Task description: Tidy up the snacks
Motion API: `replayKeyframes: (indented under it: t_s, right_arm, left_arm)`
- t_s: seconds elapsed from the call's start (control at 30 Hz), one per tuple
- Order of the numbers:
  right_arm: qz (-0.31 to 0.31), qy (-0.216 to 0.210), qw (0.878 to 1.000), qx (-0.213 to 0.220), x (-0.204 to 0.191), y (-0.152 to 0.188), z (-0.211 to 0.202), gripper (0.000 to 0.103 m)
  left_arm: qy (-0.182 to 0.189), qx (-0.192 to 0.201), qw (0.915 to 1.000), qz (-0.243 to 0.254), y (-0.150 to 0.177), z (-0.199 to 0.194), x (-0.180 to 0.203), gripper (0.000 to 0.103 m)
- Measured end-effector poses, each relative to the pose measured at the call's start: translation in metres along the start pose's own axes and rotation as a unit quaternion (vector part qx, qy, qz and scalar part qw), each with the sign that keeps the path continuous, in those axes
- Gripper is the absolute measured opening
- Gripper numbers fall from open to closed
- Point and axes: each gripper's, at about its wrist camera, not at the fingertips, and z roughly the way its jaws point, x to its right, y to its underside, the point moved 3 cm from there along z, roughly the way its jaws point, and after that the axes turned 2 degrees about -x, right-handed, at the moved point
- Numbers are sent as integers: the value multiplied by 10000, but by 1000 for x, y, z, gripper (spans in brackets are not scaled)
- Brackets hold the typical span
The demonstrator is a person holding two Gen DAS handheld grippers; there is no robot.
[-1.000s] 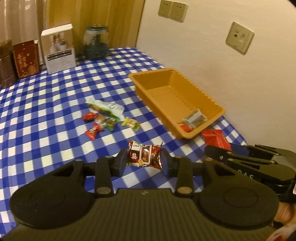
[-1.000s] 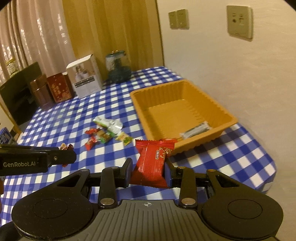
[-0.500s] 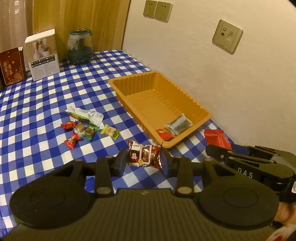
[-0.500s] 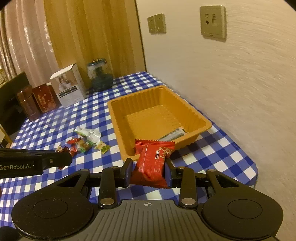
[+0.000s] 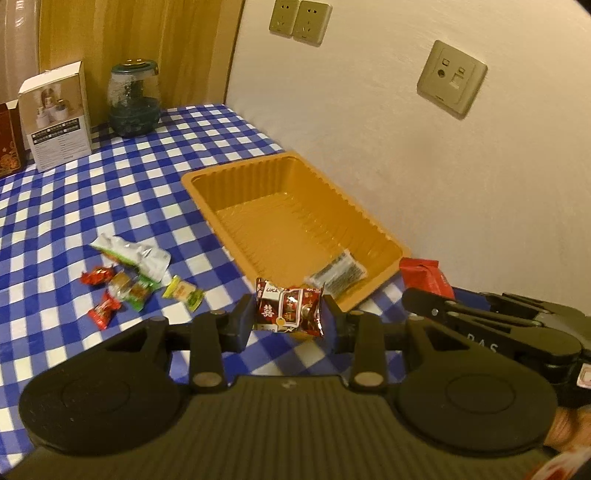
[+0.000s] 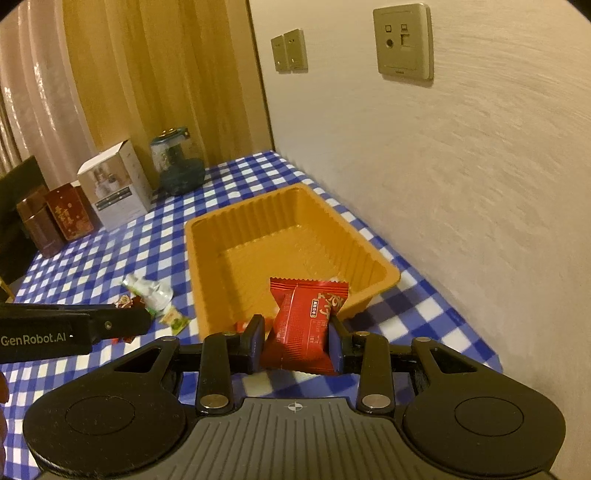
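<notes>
Snacks (image 5: 289, 311) (image 6: 304, 325) still clamped; orange tray (image 6: 207, 236) nearer.

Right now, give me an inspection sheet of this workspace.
Surface: blue-and-white checked tablecloth.
Job's things: ribbed orange plastic tray with a clear-wrapped snack inside; loose wrapped candies on the cloth.
Clutter: white carton, glass jar, dark red tins.
Grippers: left gripper grips a dark red foil snack; right gripper grips a bright red packet.
Cables: nothing seen.
Surroundings: wall sockets, curtain.

Gripped snack packets (image 5: 289, 312) near orange tray (image 5: 384, 240)
</notes>
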Motion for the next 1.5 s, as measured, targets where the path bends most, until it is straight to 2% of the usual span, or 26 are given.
replayKeyframes:
  t_s: [0.33,0.83,0.9,0.97,1.0,1.5]
  right_arm:
    - [-143,-51,9999,-1,14,-35,32,36]
    - [5,41,9999,-126,39,-63,86,36]
    - [88,40,9998,-170,43,-64,91,36]
    - [110,53,9998,-182,45,-65,94,36]
    - [119,59,9997,-191,46,-66,95,36]
    - [216,-159,9992,-312,32,-59,101,36]
  left_arm:
    - [17,64,10000,-9,-28,36,8,35]
    - [172,4,9998,-122,-48,100,4,35]
    - [161,-7,9998,-108,-48,107,2,39]
    - [160,17,9997,-157,-49,113,-2,49]
    - [122,-9,9998,-155,-50,116,-3,50]
    - [-237,33,9995,-210,-43,91,-36,50]
